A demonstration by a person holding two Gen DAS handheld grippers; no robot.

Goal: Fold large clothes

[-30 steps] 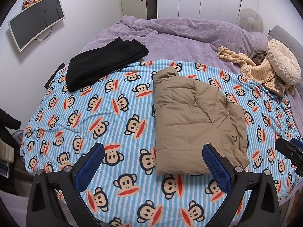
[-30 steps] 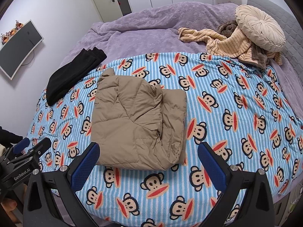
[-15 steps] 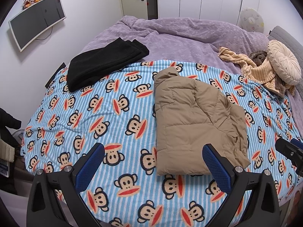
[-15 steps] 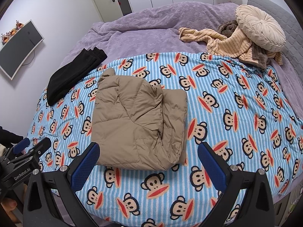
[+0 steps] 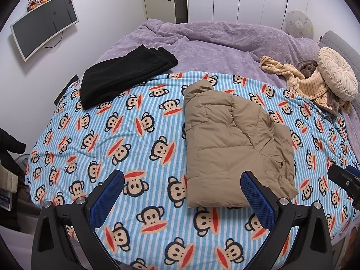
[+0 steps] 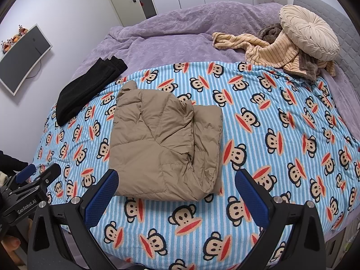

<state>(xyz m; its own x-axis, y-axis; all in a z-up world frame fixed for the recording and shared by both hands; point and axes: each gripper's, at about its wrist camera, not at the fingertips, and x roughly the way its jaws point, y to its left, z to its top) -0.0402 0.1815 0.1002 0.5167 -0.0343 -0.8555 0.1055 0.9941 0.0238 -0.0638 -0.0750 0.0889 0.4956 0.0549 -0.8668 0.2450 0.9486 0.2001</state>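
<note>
Claws point(image 5: 182, 193) point(image 6: 176, 191) agape above blanket point(image 5: 126, 139), clear of folded jacket point(image 5: 234, 144).

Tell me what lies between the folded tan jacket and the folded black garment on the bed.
Only bare monkey-print blanket separates the tan jacket from the black garment; nothing rests there. Left wrist view shows it best.

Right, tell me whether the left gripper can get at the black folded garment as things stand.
Probably yes. The left gripper is open and holds nothing, and only bare monkey-print blanket lies between it and the black folded garment. The tan jacket lies off to the right, clear of that path.
</note>
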